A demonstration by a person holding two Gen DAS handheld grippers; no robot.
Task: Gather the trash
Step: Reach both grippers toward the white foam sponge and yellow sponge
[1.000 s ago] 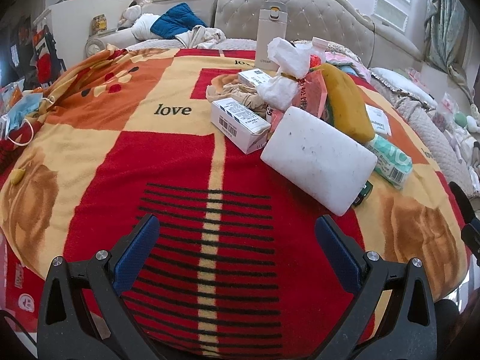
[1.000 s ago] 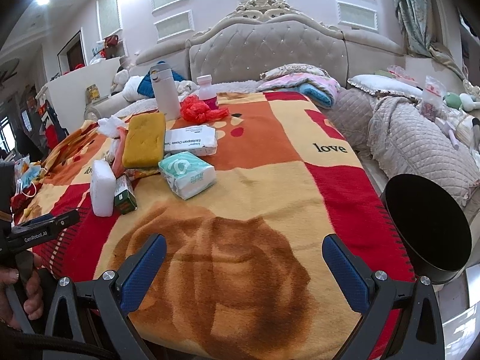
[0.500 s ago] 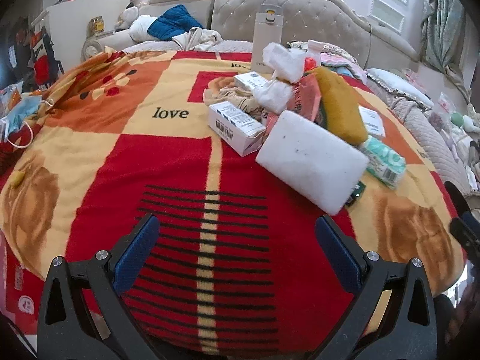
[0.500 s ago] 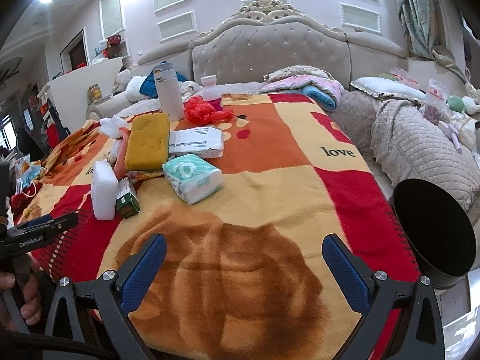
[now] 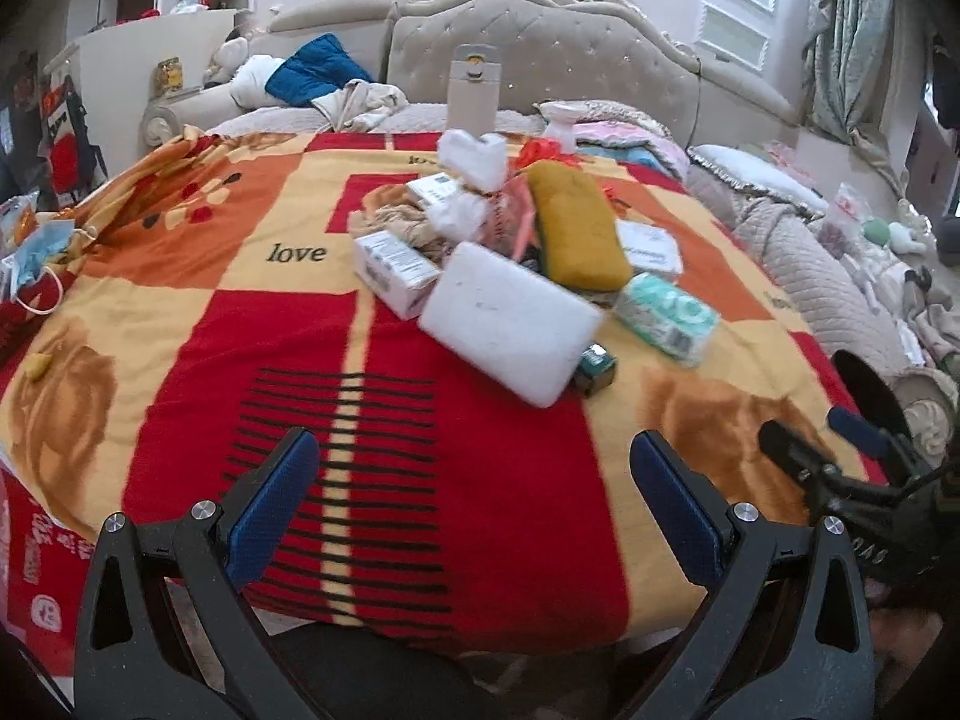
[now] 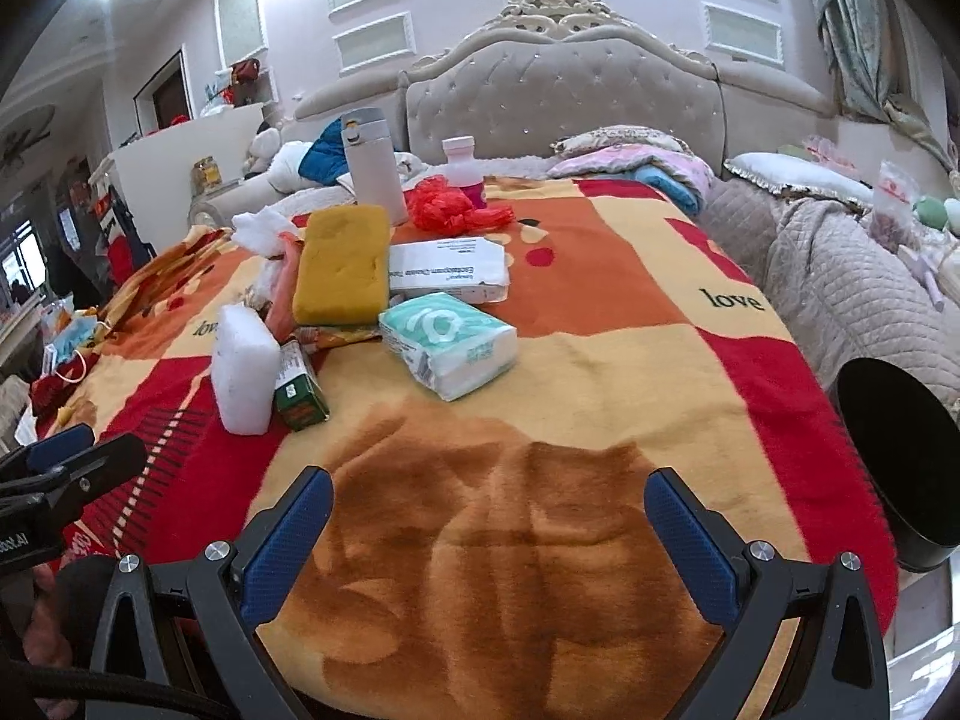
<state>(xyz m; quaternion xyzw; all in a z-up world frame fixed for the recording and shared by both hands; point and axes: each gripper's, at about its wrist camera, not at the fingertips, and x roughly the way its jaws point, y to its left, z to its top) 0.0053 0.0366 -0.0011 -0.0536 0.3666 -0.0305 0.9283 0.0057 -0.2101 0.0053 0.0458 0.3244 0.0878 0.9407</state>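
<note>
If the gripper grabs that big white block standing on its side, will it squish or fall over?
The white foam block looks soft and porous, so it would probably squish a little and weigh very little. It stands on a narrow edge on the blanket, touching the small green box, so a nudge may well tip it.

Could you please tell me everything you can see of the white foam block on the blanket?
The white foam block is a thick rectangular slab with rounded corners, its surface matte, slightly grainy and speckled with small dark marks. It looks like foam or sponge. In the right wrist view it stands on a long edge on the blanket, at the near end of the heap. A small green carton lies against one side of it, a white printed box is beside the other. No gripper touches it.
</note>
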